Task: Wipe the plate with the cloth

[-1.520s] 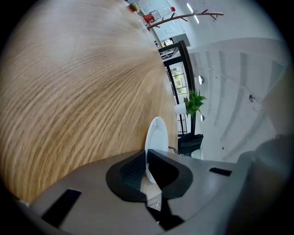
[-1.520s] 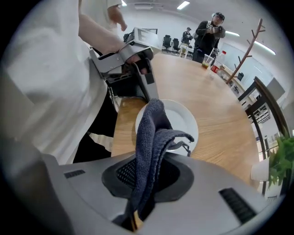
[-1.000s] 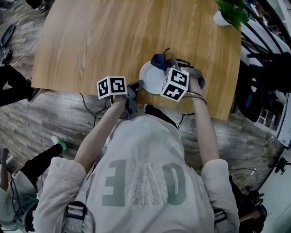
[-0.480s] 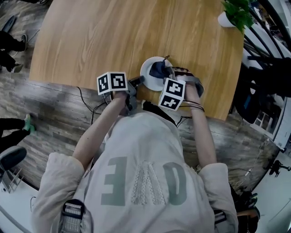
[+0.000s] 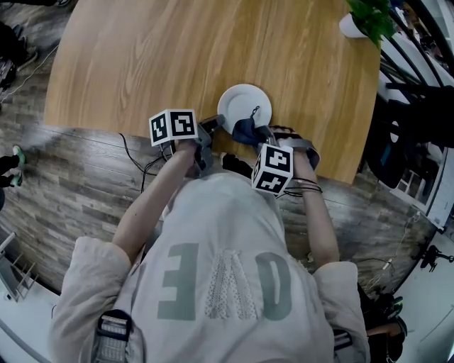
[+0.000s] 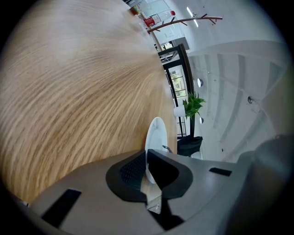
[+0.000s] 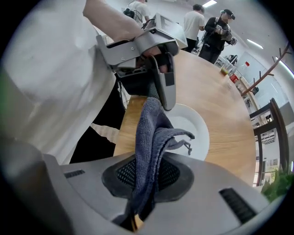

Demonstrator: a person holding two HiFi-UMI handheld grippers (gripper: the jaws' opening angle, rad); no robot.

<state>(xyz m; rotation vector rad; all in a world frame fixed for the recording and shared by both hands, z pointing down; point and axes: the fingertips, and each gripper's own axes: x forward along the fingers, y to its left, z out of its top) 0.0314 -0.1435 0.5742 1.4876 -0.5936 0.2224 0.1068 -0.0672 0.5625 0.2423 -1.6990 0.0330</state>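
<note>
Blue-grey cloth (image 7: pixel 154 124) is pinched tight in the right claw (image 7: pixel 147 172), and its loose end trails onto the near rim of the white plate (image 5: pixel 243 103). The plate lies on the wooden worktop (image 5: pixel 156 57), close to the person's edge. Left claw (image 6: pixel 146 158) is clamped narrow on the plate's rim, bracing it. Step in hand, I'd say: the wipe itself, w/ the cloth at the near side of the dish, so prob. at one end of a stroke. Next move calls for the right claw to drag the cloth across the plate's face w/ enough downward press for real contact, while the left one grips firm so the plate doesn't skid or tip. Cloth is bunched, so only a small patch touches per pass and several passes seem likely. In the way: the left claw covers a bit of rim, not reachable w/o a regrip. Round about: potted plant (image 5: pixel 365 18) at the far right corner, well apart. Cables (image 5: pixel 138 159) hang below the worktop's edge. People (image 7: pixel 193 20) stand beyond the far end.
</note>
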